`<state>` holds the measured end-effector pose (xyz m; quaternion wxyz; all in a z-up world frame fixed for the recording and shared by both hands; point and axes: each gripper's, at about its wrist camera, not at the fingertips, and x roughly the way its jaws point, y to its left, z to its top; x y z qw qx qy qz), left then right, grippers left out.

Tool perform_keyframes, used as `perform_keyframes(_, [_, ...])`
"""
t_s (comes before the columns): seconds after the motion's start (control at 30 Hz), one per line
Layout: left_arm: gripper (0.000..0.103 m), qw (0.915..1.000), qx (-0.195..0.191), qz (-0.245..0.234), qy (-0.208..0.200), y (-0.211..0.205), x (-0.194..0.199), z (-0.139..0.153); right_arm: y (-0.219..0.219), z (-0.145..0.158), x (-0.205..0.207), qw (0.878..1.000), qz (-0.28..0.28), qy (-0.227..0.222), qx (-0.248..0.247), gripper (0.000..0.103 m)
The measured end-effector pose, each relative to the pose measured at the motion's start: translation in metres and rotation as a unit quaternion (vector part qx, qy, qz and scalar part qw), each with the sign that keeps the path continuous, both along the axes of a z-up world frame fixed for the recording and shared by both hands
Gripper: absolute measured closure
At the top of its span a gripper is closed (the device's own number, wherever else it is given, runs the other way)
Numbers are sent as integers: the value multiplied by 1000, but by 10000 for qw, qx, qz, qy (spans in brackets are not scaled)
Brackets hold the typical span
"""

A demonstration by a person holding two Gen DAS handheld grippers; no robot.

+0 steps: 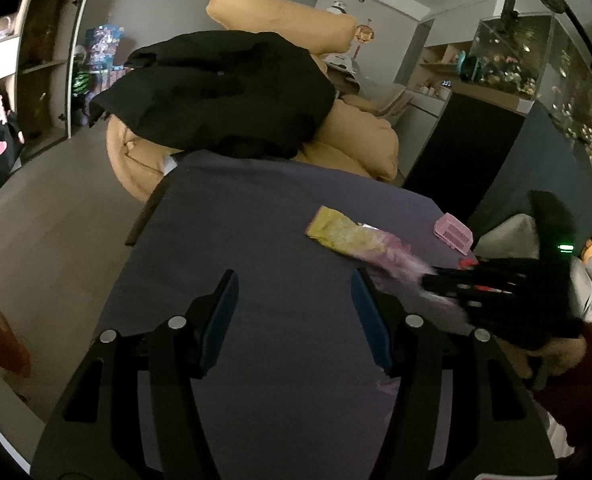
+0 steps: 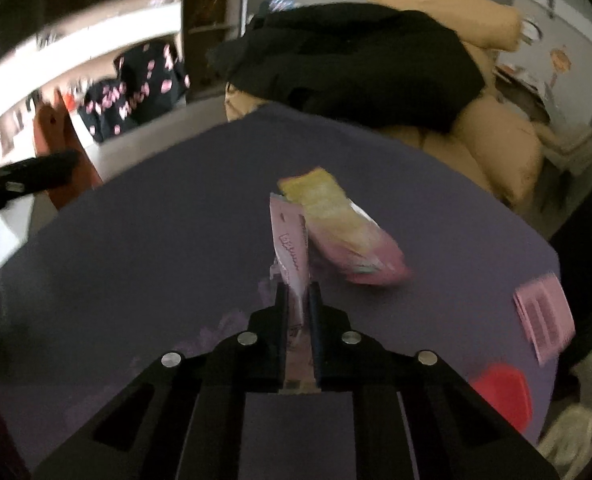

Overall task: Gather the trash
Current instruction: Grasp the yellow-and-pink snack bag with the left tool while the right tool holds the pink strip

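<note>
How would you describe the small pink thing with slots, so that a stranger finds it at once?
Start from the purple table. Go to its right edge, past the yellow and pink wrapper lying in the middle. There lies the pink slotted piece, flat and rectangular, just beyond a round red lid. Its rows of slots set it apart from both neighbours.

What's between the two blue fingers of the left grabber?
Nothing is held there. In the left wrist view, only bare purple table shows between the open left gripper fingers; the yellow-pink wrapper lies beyond.

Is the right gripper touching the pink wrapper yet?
Touching. The right wrist view shows the right gripper with both fingers closed on the pink wrapper.
</note>
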<state>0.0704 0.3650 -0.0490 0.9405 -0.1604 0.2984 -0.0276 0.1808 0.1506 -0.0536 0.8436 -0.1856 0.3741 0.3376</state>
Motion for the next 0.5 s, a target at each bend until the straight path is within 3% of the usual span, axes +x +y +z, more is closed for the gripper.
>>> perform_keyframes(0.17, [47, 9993, -88, -368, -13, -22, 21, -4, -65, 24, -21, 9953, -716, -114, 646, 92])
perform_keyframes(0.33, [47, 9973, -109, -730, 41, -51, 58, -12, -123, 38, -31, 9830, -1457, -349, 1063, 92])
perform_keyframes(0.5, [47, 9939, 444, -999, 146, -64, 108, -20, -161, 37, -33, 9741, -1788, -247, 1362, 92])
